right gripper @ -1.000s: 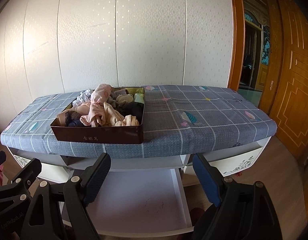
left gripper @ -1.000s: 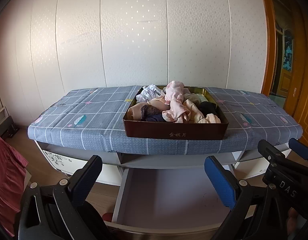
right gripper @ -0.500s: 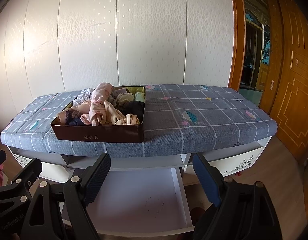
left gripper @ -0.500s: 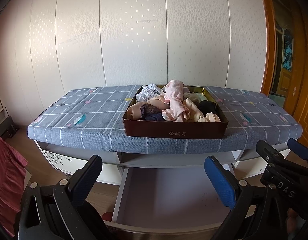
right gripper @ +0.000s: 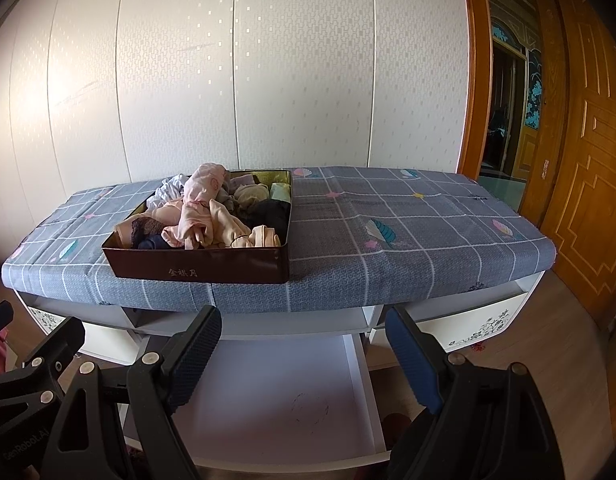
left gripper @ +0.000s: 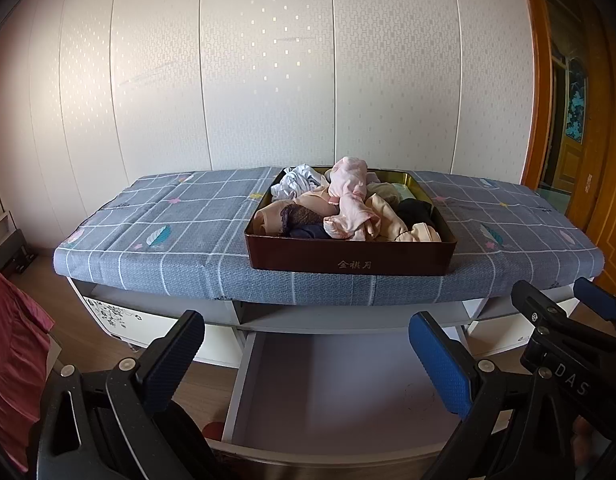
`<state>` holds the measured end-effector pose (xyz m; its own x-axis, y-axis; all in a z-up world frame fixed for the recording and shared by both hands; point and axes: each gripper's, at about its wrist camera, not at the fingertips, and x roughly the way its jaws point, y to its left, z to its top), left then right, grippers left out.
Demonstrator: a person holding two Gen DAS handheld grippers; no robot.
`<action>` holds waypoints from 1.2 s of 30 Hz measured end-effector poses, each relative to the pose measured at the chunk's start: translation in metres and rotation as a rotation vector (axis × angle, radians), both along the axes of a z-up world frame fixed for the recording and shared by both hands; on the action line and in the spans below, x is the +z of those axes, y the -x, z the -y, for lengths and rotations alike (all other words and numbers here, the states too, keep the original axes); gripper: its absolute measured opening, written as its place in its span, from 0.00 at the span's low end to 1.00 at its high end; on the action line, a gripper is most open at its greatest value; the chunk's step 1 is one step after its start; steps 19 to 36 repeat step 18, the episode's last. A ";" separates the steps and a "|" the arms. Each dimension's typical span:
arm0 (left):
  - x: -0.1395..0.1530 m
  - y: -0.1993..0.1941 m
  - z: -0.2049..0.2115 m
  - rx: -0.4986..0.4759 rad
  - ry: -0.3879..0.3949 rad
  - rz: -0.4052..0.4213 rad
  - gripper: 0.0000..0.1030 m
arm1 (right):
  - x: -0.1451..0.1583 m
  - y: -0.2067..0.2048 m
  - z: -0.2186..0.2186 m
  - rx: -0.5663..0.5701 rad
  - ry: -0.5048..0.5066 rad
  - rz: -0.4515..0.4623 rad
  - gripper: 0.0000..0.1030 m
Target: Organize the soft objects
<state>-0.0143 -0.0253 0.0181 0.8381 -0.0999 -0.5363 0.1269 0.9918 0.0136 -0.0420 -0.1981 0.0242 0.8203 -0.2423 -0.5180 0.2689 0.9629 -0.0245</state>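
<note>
- White panelled wall is backing a low bench [left gripper: 156,240] in grey checked cloth, with the drawer [right gripper: 276,396] below pulled out and bare
- Nothing is changing over the last second: both grippers are holding still
- Left gripper [left gripper: 308,364] and right gripper [right gripper: 304,356] are hanging with jaws apart, empty
- Soft clothes [left gripper: 348,208] are sitting heaped in the brown tin [left gripper: 350,262]; sorting looks not yet begun

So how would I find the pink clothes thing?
Look at the long bench with the grey checked cover along the white wall. On it sits a dark brown tin box full of clothes. The pink garment is heaped highest in the middle, above the beige and dark pieces.
</note>
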 end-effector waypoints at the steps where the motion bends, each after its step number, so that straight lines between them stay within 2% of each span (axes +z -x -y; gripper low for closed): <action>1: 0.000 0.000 0.000 0.000 -0.001 -0.001 1.00 | 0.000 0.000 0.000 0.000 0.001 0.000 0.83; 36: -0.001 -0.001 -0.004 0.011 0.005 -0.004 1.00 | -0.005 -0.002 0.000 0.019 -0.002 -0.019 0.83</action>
